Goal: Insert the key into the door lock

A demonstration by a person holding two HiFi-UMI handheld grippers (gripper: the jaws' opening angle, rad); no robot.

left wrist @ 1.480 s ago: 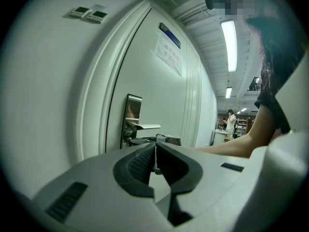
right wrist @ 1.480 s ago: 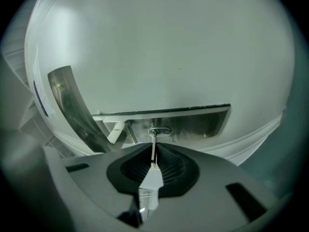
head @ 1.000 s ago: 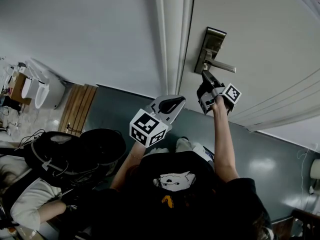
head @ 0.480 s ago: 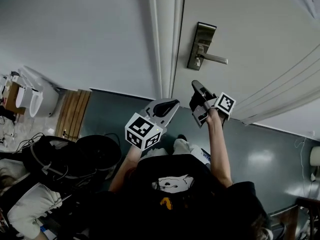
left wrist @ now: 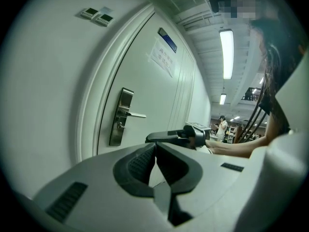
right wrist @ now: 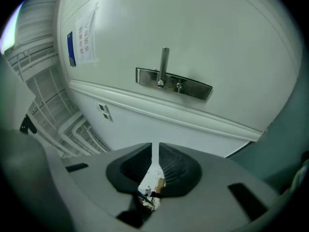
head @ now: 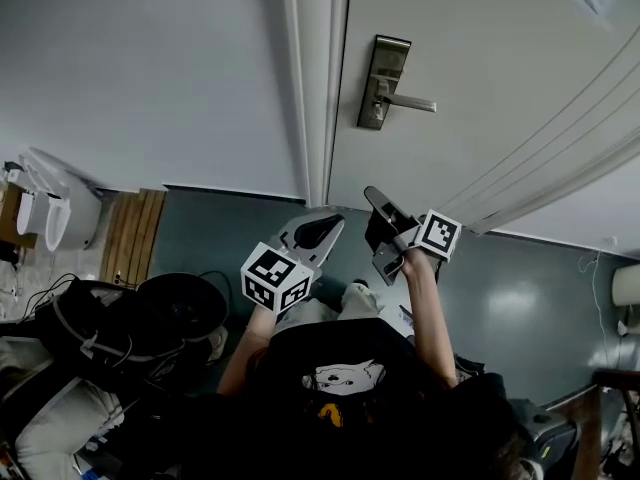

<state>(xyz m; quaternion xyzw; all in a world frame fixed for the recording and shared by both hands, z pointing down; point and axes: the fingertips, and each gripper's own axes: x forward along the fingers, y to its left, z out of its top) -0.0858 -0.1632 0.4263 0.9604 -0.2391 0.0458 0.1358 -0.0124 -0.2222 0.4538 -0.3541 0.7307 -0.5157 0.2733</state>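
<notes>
Head view: the door lock (head: 384, 82) was seen on the door (head: 500, 118), well above both tools. The left hand-held gripper (left wrist: 154, 145) was closed on nothing. The right hand-held gripper (right wrist: 154, 149) was closed to a thin slit; whether a key was pinched could not be told.

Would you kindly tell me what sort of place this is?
Probably an indoor corridor in an office building: a white door with a silver metal lever-handle lock, a paper notice, long ceiling lights.
</notes>
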